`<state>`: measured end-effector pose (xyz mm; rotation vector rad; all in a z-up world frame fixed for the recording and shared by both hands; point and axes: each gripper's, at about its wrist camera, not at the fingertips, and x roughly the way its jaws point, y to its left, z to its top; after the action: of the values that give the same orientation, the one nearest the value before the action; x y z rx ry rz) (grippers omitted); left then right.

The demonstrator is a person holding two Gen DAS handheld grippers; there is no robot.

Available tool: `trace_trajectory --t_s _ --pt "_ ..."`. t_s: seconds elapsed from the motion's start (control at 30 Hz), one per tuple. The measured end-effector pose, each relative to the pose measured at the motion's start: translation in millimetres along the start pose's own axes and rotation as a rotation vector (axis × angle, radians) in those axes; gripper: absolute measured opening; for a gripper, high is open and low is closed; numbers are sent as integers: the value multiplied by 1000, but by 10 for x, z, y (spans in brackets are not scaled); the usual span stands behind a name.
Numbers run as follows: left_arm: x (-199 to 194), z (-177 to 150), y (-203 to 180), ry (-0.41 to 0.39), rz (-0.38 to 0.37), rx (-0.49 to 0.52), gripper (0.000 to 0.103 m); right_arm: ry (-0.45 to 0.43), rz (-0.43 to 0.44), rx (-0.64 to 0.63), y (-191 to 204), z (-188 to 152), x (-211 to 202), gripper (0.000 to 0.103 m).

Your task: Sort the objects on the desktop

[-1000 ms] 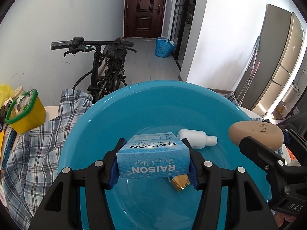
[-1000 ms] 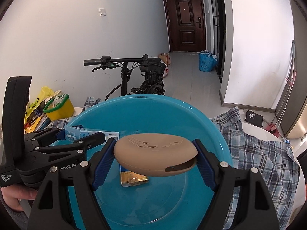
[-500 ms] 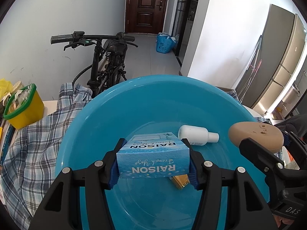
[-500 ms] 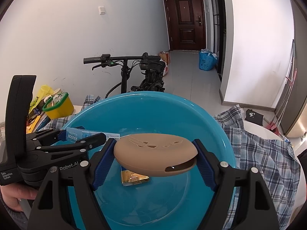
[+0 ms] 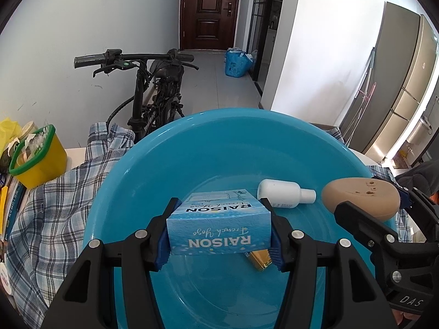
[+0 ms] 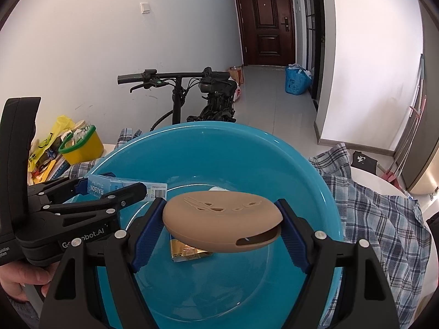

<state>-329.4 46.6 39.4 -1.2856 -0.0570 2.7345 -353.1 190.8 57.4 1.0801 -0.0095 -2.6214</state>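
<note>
- My left gripper (image 5: 219, 230) is clamped on the blue RAISON box (image 5: 219, 226), holding it above the blue basin (image 5: 153, 170).
- My right gripper (image 6: 222, 226) pinches the tan oval case (image 6: 219, 223) over the same basin.
- A white bottle (image 5: 282, 194) and a gold packet (image 6: 186, 252) lie on the basin's floor.
- The basin sits on a plaid cloth (image 5: 52, 213) on the counter; a yellow tub (image 5: 38, 155) stands to the left.

Both grippers, left gripper (image 5: 219, 227) and right gripper (image 6: 222, 229), black plastic with silver screws, ribbed blue finger pads (image 5: 162, 244); white lettering on housings; grey sleeve (image 6: 16, 311) at wrist.
</note>
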Motion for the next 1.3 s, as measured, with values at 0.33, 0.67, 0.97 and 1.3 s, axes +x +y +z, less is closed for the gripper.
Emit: trace_trajectory --t_s 0.33,0.67,0.97,1.3 --pt "-22 -8 -25 -6 28 14 60 1 -3 6 -29 4 -1 78" --pt "-94 7 -61 -38 60 35 79 12 -12 -3 -31 -4 20 80" --pt "-100 16 -63 -44 75 39 79 5 -65 -22 -33 10 4 96" --pt "-140 25 -63 -55 70 38 79 -13 -64 -14 -65 41 -64 96"
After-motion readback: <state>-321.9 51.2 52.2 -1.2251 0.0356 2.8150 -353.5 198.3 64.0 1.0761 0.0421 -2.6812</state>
